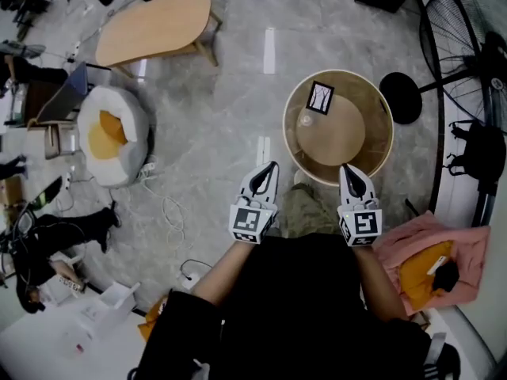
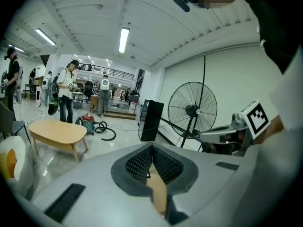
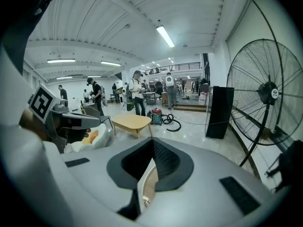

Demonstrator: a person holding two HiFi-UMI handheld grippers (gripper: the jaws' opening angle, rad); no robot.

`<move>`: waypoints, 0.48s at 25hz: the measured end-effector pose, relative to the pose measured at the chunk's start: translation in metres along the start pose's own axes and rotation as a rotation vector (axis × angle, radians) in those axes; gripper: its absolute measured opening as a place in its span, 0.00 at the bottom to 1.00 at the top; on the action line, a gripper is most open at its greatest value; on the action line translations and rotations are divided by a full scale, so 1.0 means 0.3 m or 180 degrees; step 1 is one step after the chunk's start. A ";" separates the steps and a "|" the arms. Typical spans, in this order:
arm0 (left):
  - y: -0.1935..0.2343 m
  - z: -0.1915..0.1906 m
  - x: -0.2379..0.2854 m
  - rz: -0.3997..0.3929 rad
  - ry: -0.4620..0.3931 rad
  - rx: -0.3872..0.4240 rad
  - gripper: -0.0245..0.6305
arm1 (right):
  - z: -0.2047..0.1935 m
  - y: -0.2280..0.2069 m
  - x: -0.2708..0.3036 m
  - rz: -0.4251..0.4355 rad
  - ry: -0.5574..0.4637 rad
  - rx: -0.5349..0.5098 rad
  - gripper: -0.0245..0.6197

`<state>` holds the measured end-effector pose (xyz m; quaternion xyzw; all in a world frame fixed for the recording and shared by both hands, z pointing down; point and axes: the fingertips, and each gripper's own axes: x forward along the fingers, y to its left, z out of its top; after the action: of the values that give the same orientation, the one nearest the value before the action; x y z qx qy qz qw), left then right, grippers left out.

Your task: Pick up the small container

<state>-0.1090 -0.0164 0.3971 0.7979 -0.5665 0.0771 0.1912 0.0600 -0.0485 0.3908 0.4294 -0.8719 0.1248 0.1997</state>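
Note:
A round wooden table (image 1: 348,145) with a raised rim stands on the floor in front of me. On its far left part lies a small square container (image 1: 320,97) with a black rim, and a tiny clear round object (image 1: 306,119) sits just nearer. My left gripper (image 1: 272,166) hovers off the table's near left edge, shut and holding nothing. The right gripper (image 1: 345,169) is over the near rim, also shut and holding nothing. Both point toward the table, well short of the container. In the gripper views, the left gripper (image 2: 152,146) and the right gripper (image 3: 152,142) show pads that meet.
A big standing fan (image 1: 474,54) with a black round base (image 1: 401,98) is at the right. An oval wooden coffee table (image 1: 154,26) and a white beanbag (image 1: 111,137) are at the left. A pink cloth (image 1: 432,256) lies at the lower right, with cables (image 1: 170,212) on the floor.

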 end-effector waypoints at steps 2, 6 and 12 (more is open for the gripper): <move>0.011 -0.038 0.066 0.0019 0.0102 -0.0145 0.07 | -0.023 -0.049 0.041 0.0030 0.0084 0.0044 0.07; 0.043 -0.192 0.171 0.0107 0.0467 -0.0535 0.07 | -0.072 -0.104 0.106 0.0168 0.0209 0.0073 0.07; 0.057 -0.349 0.298 0.0046 0.0666 -0.0351 0.07 | -0.172 -0.172 0.196 0.0201 0.0388 0.0055 0.07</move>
<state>-0.0842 -0.0585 0.5270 0.7696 -0.5526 0.1300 0.2923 0.0811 -0.1005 0.4659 0.3951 -0.8701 0.1645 0.2446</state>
